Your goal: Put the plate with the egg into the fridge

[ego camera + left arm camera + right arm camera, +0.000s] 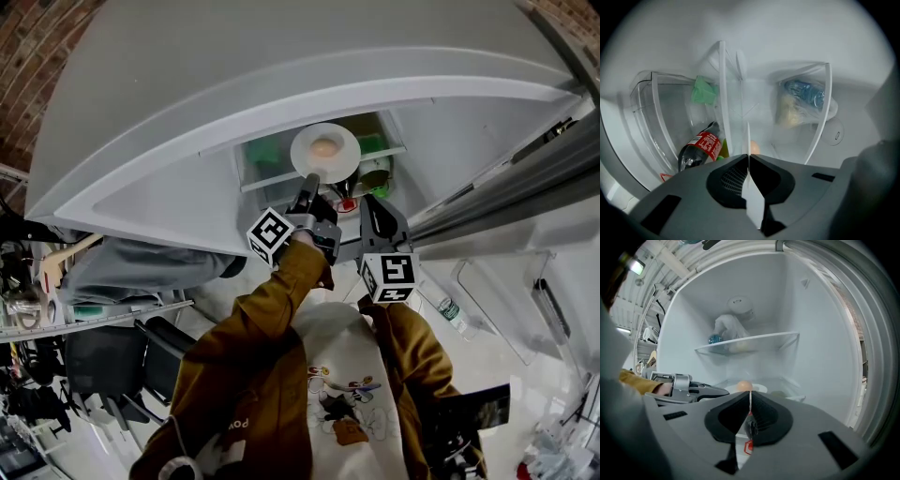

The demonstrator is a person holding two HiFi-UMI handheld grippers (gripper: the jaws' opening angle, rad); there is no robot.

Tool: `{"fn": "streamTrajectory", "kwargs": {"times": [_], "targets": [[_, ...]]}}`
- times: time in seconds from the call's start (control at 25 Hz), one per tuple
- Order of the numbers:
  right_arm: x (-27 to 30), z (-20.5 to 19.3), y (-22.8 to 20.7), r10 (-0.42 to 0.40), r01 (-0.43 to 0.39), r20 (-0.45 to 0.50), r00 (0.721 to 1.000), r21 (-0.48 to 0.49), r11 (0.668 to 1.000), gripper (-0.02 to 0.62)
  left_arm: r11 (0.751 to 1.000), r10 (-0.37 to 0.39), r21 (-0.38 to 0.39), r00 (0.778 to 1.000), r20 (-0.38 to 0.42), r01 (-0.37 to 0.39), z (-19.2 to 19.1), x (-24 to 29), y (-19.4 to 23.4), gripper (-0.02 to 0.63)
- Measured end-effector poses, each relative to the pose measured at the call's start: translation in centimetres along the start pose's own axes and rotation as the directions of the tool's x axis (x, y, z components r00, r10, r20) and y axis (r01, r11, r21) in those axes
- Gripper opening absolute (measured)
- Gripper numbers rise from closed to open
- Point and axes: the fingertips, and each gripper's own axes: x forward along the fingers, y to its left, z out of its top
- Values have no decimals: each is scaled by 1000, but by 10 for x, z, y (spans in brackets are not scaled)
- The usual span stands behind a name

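Note:
A white plate (pixel 324 148) carrying a brown egg (pixel 324 147) hangs inside the open fridge (pixel 281 103), above a shelf. My left gripper (pixel 310 181) is shut on the plate's near rim. In the left gripper view the plate (pixel 752 201) shows edge-on between the closed jaws, with the egg (pixel 754 147) just beyond them. My right gripper (pixel 367 200) stays just right of the left one, below the plate, jaws shut with nothing in them. From the right gripper view the egg (pixel 744 386) and plate (pixel 758 389) lie ahead, beside the left gripper (pixel 689 389).
Below the plate lies a cola bottle (pixel 701 150) with a red label, in a clear drawer (pixel 651 122), beside a green packet (pixel 704 91). A plastic bag (pixel 801 101) with blue and yellow contents rests on the glass shelf (pixel 754 339). The fridge door (pixel 525 206) stands open at right.

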Motion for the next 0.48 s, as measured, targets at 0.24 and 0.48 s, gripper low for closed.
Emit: {"fn": "streamTrajectory", "kwargs": {"times": [0.24, 0.48], "targets": [[3, 0, 4, 16, -16, -4, 1000, -15, 1000, 8, 1000, 14, -11, 999, 35, -13, 4, 3, 3, 17], [4, 0, 5, 26, -26, -6, 1000, -23, 999, 8, 999, 30, -13, 998, 56, -29, 5, 6, 6, 18]]}}
